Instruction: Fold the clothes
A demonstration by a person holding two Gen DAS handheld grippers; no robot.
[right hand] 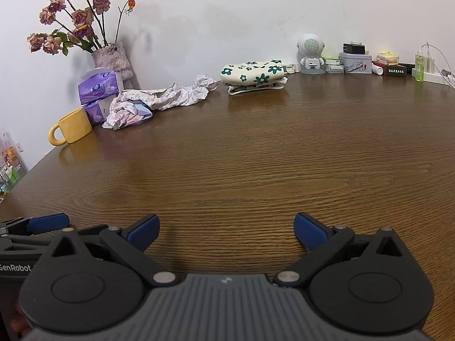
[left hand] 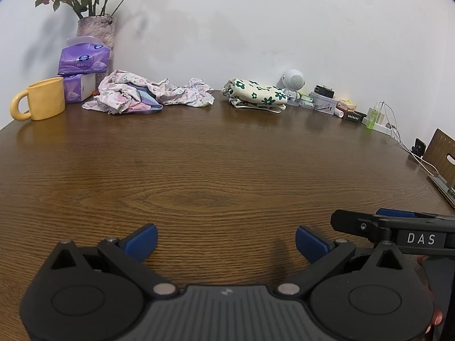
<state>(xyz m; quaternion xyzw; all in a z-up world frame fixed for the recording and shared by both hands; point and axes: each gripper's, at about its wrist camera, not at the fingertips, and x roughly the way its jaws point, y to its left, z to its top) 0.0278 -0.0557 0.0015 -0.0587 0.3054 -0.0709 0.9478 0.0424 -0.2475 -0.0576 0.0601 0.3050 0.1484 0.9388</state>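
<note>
Left wrist view: left gripper [left hand: 226, 240] low over bare wooden table [left hand: 216, 170], jaws spread wide, nothing between blue pads [left hand: 142, 241]. Right gripper's finger visible at right edge, just beside. Crumpled pink floral garment [left hand: 142, 93] heaped at far edge near wall, well apart from both grippers; unfolded, sprawling toward centre. Folded cream cloth with green flowers [left hand: 256, 93] to its right, stacked flat, likely the done pile. Yellow mug [left hand: 42, 99] and purple tissue packs [left hand: 82, 62] left of the heap, vase of dried roses [left hand: 96, 28] behind. Clutter of small white speaker [left hand: 294, 81], boxes and bottles pushed along wall, presumably to keep the middle free as folding area.

Right wrist view: right gripper [right hand: 226, 231] also low over bare wood, jaws wide apart, empty. Left gripper's blue pad poking in at left edge, side by side. Pink garment [right hand: 159, 99] far left by the mug [right hand: 71, 126], folded flowered cloth [right hand: 253, 75] straight ahead at wall. Green spray bottle [right hand: 419, 65] and cable far right.

Judgement: between garments; next step looks like reaching for pink heap and dragging it to centre. Risk: mug touching-close to heap, easy to snag.
</note>
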